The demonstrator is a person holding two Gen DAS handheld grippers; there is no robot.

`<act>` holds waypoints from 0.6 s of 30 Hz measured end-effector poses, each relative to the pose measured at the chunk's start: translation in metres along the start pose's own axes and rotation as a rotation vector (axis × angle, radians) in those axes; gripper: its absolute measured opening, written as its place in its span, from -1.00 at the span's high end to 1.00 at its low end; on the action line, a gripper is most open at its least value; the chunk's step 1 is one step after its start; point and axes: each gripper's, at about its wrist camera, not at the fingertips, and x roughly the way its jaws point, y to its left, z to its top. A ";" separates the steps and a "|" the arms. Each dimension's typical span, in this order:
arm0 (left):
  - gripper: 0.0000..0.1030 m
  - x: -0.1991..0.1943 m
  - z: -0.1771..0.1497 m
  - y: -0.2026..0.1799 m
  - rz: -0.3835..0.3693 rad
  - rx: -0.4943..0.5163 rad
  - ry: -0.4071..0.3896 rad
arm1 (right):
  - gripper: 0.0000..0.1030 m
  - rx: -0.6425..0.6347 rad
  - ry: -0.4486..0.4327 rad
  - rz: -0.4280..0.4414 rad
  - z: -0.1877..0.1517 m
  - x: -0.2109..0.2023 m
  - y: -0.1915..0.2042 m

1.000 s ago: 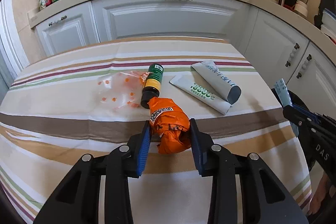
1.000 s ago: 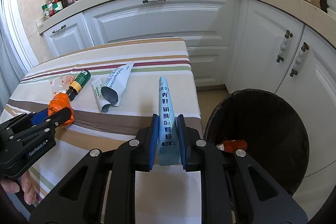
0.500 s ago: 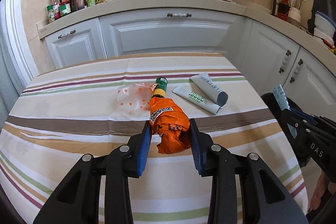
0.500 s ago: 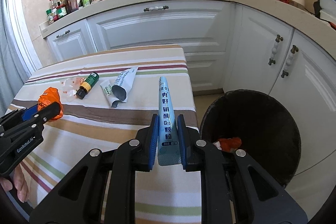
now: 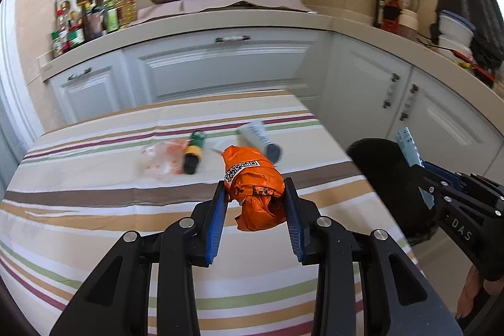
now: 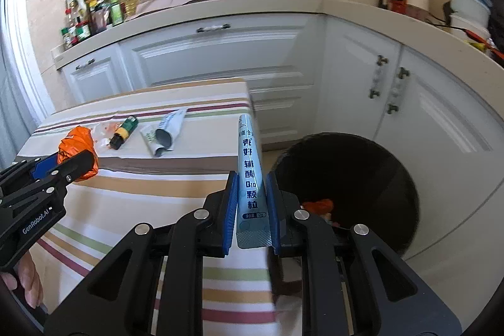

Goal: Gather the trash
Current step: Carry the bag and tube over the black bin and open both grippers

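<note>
1. Nearest, the right gripper (image 6: pixel 251 203) has its jaws drawn almost together on a light-blue sachet (image 6: pixel 250 169), pinched at its lower end; the sachet's long axis runs straight out along the fingers and rises past their tips.
2. Just beyond and to the right of that gripper sits the black trash bin (image 6: pixel 393 178) on the floor by the table's corner, mouth up, with an orange scrap (image 6: pixel 316 205) already inside. The sachet hangs over the table edge, beside the rim but not yet over the opening, so I judge the coming move to be a short carry rightward and forward before letting go.
3. The left gripper (image 5: pixel 255 207) stands partly open, its pads pressed on a crumpled orange wrapper (image 5: pixel 253 185) held clear above the striped tablecloth (image 5: pixel 94 210). From there the bin lies well to the right, with the right gripper in between, so the right hand is the nearer and should probably drop first.
4. Further out on the cloth lie a small dark bottle (image 5: pixel 194 155), lengthwise away from the grippers, a clear dotted bag (image 5: pixel 157 161) beside it, and a rolled white packet (image 6: pixel 168 131), all still to be collected.
</note>
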 end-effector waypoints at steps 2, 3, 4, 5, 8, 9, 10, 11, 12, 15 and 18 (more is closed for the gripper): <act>0.30 -0.001 0.001 -0.010 -0.018 0.015 -0.005 | 0.66 0.009 -0.007 -0.017 -0.001 -0.004 -0.008; 0.30 -0.002 0.002 -0.016 -0.030 0.024 -0.006 | 0.66 0.014 -0.010 -0.026 -0.001 -0.006 -0.011; 0.30 -0.002 0.002 -0.020 -0.039 0.031 -0.007 | 0.66 0.022 -0.014 -0.037 -0.002 -0.009 -0.017; 0.30 -0.002 0.003 -0.025 -0.048 0.037 -0.009 | 0.66 0.029 -0.019 -0.047 -0.003 -0.011 -0.021; 0.30 -0.001 0.006 -0.039 -0.078 0.054 -0.020 | 0.66 0.049 -0.028 -0.078 -0.003 -0.016 -0.036; 0.30 0.000 0.007 -0.045 -0.088 0.062 -0.027 | 0.66 0.054 -0.030 -0.085 -0.003 -0.017 -0.040; 0.30 0.000 0.009 -0.049 -0.094 0.068 -0.031 | 0.66 0.061 -0.033 -0.097 -0.003 -0.018 -0.046; 0.30 0.001 0.010 -0.054 -0.102 0.074 -0.035 | 0.66 0.067 -0.036 -0.109 -0.003 -0.019 -0.051; 0.30 0.001 0.011 -0.058 -0.111 0.079 -0.040 | 0.66 0.072 -0.039 -0.120 -0.003 -0.020 -0.056; 0.30 0.004 0.015 -0.074 -0.130 0.105 -0.058 | 0.65 0.085 -0.047 -0.146 -0.001 -0.020 -0.069; 0.30 0.009 0.020 -0.087 -0.150 0.120 -0.063 | 0.65 0.096 -0.052 -0.167 0.001 -0.018 -0.081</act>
